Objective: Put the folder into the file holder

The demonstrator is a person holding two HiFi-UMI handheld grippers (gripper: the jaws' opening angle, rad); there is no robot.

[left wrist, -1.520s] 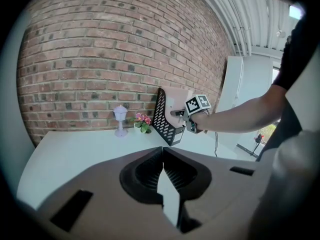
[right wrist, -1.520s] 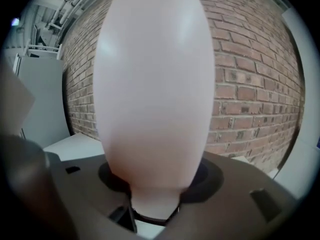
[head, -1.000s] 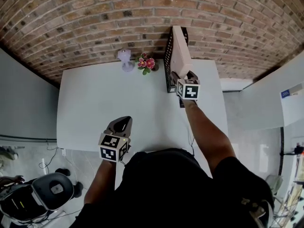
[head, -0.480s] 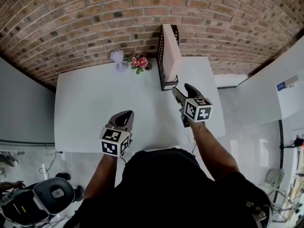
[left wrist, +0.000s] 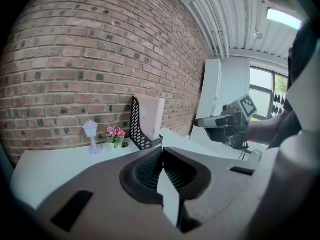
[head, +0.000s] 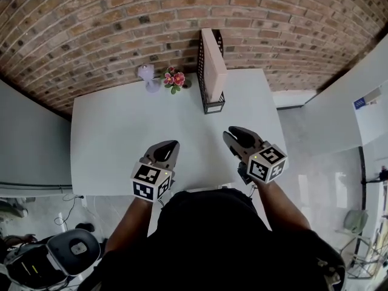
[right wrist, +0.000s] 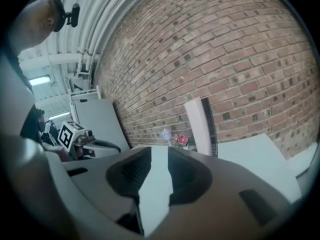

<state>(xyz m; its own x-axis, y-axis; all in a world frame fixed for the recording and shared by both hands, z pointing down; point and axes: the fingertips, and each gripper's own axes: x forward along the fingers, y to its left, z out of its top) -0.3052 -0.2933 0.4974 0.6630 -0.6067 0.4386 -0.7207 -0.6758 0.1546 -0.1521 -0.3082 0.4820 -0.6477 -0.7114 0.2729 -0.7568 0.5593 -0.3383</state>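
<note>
The pale folder point(head: 213, 71) stands upright inside the black mesh file holder point(head: 202, 80) at the back of the white table point(head: 115, 132). My right gripper point(head: 233, 134) hovers near the table's front edge, well back from the holder. Its jaws are closing, with a narrow gap and nothing between them point(right wrist: 159, 151). My left gripper point(head: 170, 146) is over the front edge too, its jaws shut and empty point(left wrist: 162, 151). Folder point(left wrist: 151, 118) and holder point(left wrist: 137, 132) show ahead in the left gripper view, and both show in the right gripper view, folder point(right wrist: 196, 126) and holder point(right wrist: 211, 126).
A small white lamp point(head: 147, 77) and a pot of pink flowers point(head: 173, 79) stand left of the holder against the brick wall point(head: 121, 23). An office chair point(head: 54, 256) sits on the floor at the lower left.
My right gripper has pulled back from the folder in the holder to the table's front, and its jaws have narrowed. The left gripper has barely moved.
</note>
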